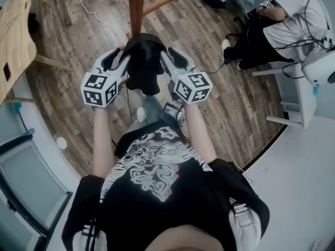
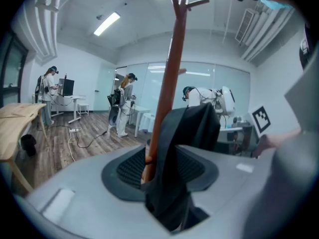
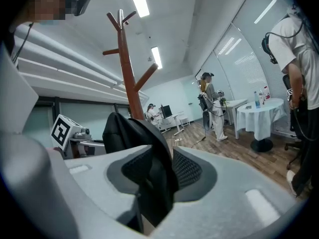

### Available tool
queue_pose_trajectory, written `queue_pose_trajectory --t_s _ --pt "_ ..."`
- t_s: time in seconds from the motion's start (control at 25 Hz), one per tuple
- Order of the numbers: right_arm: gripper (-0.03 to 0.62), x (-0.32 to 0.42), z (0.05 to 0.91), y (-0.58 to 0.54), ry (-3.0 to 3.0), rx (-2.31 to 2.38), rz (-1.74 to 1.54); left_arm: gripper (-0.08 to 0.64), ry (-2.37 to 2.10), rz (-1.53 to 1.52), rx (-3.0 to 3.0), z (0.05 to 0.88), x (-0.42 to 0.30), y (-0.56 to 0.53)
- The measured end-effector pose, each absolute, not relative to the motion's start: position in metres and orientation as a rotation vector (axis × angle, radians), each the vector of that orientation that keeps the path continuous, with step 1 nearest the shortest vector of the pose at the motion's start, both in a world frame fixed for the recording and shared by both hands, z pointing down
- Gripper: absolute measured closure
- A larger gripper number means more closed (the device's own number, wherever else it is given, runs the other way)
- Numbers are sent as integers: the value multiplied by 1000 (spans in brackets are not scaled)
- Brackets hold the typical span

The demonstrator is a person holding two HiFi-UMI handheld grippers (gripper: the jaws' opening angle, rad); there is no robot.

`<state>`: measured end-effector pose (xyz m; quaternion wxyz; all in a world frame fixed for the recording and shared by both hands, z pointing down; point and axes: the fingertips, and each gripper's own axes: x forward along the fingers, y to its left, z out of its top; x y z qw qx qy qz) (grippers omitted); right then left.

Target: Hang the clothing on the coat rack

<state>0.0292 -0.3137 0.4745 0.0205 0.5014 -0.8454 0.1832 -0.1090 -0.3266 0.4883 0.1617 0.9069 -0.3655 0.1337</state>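
Clothing: the black clothing [image 1: 144, 69] hung bunched between my two hand-held grippers, raised right against the pole of the coat rack [image 1: 137, 4] and well clear of the floor [image 1: 78, 30].
Left hand-held gripper: the left hand-held gripper [image 1: 124, 60] had its jaws standing wide with the cloth hanging between them. In its own view a sliver of the pole showed between one pad and the fabric, so I judged the cloth was no longer pinched there.
Right hand-held gripper: the right hand-held gripper [image 1: 166, 59] was clamped on the other side of the clothing, and the fabric filled the gap between its pads.
Done: I took the lifting and carrying to the rack as finished, since the top of the clothing sat at the pole, below the long peg [image 1: 157, 5].
Uncertain: I could not tell whether the cloth had caught on a lower peg, because the fabric hid that spot.
Left: confirming the hook-up, letting go on the right side and drawing both hand-held grippers away.
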Motion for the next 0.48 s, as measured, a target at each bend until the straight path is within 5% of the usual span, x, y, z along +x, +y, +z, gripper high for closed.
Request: queue_pose_trajectory --t_s 0.16,0.24,0.28,0.48 --pt "472 26 464 -304 -2662 1526 535 419 -1112 303 2598 474 -117 -324" --pt "489 26 457 -295 -2672 1523 505 562 -1192 293 2627 465 -124 -318" --pt "591 27 453 -290 -2674 1522 480 565 -1212 301 2642 462 -124 -314" --pt "594 32 441 -273 -2662 1518 356 565 -1180 332 2652 460 -112 -299"
